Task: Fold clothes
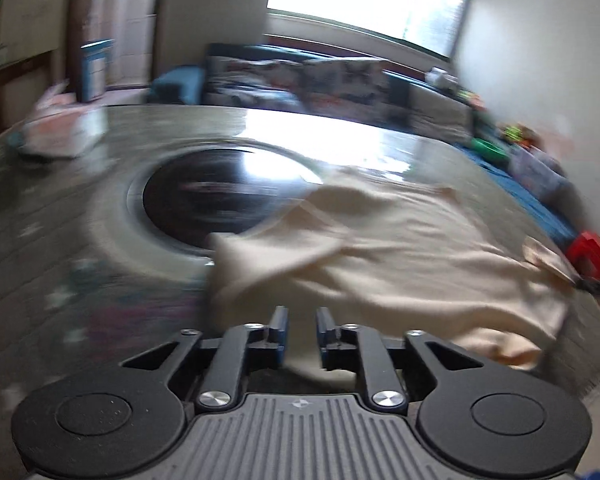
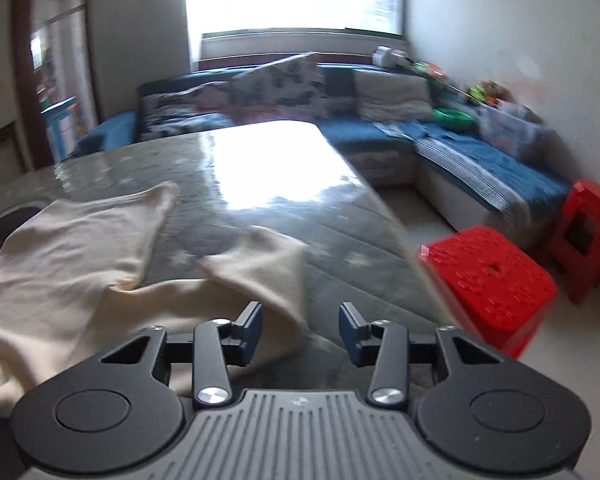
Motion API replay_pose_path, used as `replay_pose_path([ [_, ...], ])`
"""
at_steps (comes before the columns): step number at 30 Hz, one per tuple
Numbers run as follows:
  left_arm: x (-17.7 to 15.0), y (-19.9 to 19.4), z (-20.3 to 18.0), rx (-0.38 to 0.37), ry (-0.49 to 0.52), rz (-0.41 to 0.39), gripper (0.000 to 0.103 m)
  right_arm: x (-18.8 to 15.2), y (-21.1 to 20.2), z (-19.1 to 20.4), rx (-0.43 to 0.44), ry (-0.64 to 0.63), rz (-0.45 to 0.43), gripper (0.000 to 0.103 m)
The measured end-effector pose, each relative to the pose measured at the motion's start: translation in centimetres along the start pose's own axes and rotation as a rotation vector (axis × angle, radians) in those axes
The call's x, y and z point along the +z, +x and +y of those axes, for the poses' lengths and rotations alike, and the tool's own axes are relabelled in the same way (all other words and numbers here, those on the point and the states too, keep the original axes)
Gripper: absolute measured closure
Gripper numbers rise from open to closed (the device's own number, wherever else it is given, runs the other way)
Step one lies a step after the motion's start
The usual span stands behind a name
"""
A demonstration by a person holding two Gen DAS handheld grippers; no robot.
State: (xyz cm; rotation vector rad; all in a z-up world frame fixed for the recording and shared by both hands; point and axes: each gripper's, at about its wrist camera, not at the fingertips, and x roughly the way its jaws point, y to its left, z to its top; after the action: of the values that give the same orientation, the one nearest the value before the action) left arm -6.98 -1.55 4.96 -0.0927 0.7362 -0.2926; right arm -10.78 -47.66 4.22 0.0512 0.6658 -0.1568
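A cream garment (image 1: 400, 256) lies crumpled on the grey glossy table (image 1: 80, 240); it also shows in the right wrist view (image 2: 80, 264), spread at the left with one sleeve (image 2: 260, 268) reaching toward the table's right edge. My left gripper (image 1: 302, 320) hovers just above the garment's near edge, jaws a small gap apart with nothing between them. My right gripper (image 2: 300, 316) is wide open and empty above the sleeve's near corner and the bare table. The left wrist view is motion-blurred.
A dark round inset (image 1: 220, 200) sits in the table's middle. A pile of folded clothes (image 1: 60, 132) lies at the far left. Red plastic stools (image 2: 496, 276) stand right of the table. A blue sofa (image 2: 460, 140) with cushions runs behind and along the right wall.
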Motion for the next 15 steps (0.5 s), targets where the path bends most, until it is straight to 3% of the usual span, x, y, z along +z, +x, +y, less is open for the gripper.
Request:
replay_pose_path([
  [2, 0.0, 0.7, -2.0, -0.051, 0.045, 0.012, 0.069, 0.4, 1.0, 1.5, 0.004, -0.055, 0.005, 0.048],
  [5, -0.1, 1.6, -4.5, -0.113, 0.108, 0.025, 0.059, 0.8, 2.6, 2.8, -0.029, -0.124, 0.014, 0.045],
  [10, -1.0, 3.1, -6.7, -0.166, 0.181, 0.064, 0.059, 1.4, 4.7, 2.3, -0.121, -0.16, 0.016, 0.04],
  [15, -2.3, 3.7, -6.9, -0.183, 0.209, 0.115, 0.059, 2.0, 3.9, -1.6, -0.238, -0.019, -0.017, 0.036],
])
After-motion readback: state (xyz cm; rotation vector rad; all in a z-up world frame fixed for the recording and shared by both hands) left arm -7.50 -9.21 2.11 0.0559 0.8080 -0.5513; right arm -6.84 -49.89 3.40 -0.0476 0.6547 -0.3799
